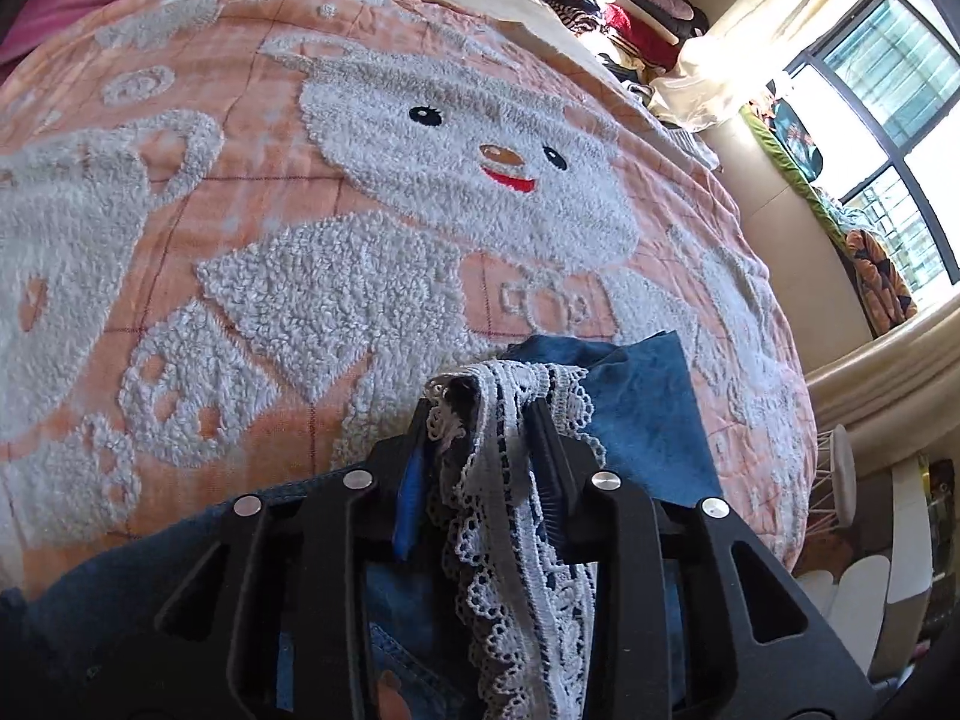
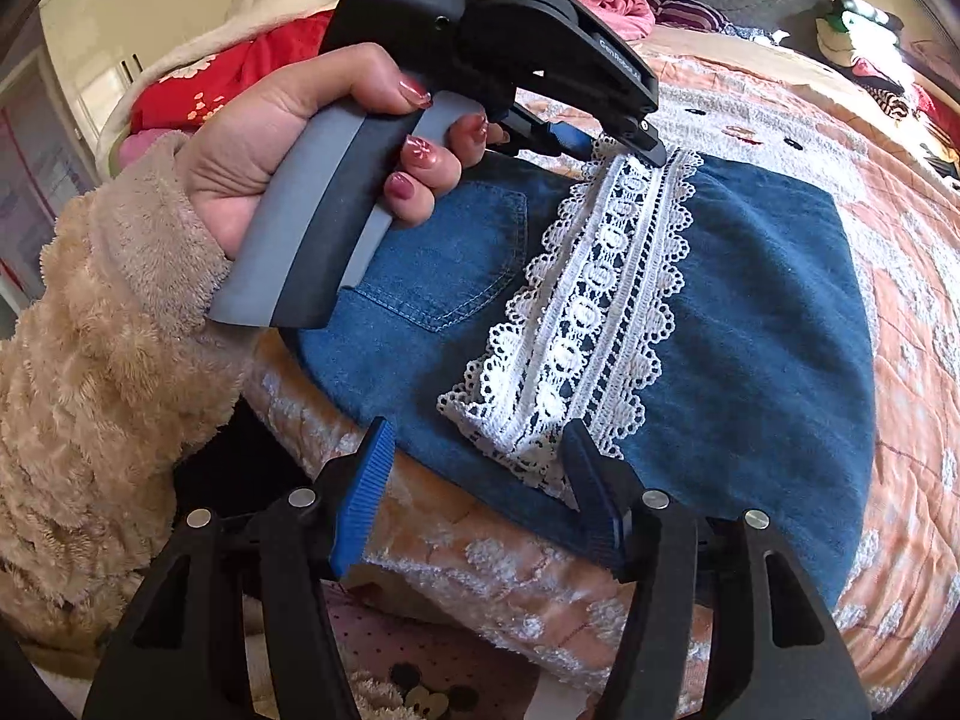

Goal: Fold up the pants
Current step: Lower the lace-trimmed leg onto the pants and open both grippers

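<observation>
While the left gripper (image 2: 651,147) pinches the denim pants' (image 2: 750,312) lace trim (image 2: 594,300) far end, the wide-open right gripper (image 2: 480,480) straddles its near end at the bed's (image 2: 900,360) edge.

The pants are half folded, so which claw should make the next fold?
Probably the left claw: it is already shut on the lace trim at the far edge of the pants. The right claw is open at the near edge, holding nothing.

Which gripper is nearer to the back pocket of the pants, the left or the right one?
Left. The left gripper is shut on the lace trim just above the back pocket. The right gripper is open at the lace's near end, farther from it.
</observation>
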`<state>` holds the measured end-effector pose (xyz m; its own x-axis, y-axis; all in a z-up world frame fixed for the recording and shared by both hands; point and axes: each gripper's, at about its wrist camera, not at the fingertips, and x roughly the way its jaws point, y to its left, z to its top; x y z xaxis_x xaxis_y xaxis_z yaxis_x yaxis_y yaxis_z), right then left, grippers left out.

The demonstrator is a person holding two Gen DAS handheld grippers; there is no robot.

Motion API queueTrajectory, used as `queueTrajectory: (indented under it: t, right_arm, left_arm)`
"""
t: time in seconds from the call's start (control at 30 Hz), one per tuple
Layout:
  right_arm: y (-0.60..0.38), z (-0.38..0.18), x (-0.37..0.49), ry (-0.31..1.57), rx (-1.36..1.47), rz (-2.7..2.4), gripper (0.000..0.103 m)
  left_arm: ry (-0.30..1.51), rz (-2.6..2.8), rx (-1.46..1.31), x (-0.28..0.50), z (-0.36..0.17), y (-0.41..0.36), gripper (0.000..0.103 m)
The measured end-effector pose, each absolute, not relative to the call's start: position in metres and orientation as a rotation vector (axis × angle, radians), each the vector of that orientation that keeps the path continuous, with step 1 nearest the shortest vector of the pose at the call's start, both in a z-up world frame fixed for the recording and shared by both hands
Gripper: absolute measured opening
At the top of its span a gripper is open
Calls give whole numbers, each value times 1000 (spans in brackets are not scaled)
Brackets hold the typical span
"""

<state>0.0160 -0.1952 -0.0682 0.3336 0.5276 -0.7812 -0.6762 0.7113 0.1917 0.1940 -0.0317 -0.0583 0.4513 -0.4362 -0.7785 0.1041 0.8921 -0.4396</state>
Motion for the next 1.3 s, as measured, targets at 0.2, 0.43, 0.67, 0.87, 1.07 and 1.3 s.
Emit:
queueTrajectory:
  t: [0.2,0.43,0.67,0.87,1.07,1.3]
  right_arm:
    - [-207,-53,16,922,-116,780,57]
    - [-250,-38,21,887,-55,677,59]
    - [-288,-39,36,887,-11,545,59]
    - [-299,-49,48,903,-13,514,59]
    - [-296,-56,51,920,-19,527,59]
    - [-304,-67,57,940,2,483,59]
  left_arm:
    - [986,-354,-389,175,-43,-22,40]
    - [931,-338,-354,131,-16,-16,43]
    - [975,-297,-386,79,-28,-12,43]
    - [1049,-307,-452,36,-49,-26,39]
    - [1102,-294,-478,21,-69,-39,29]
    - [1111,-254,-482,29,-74,-47,32]
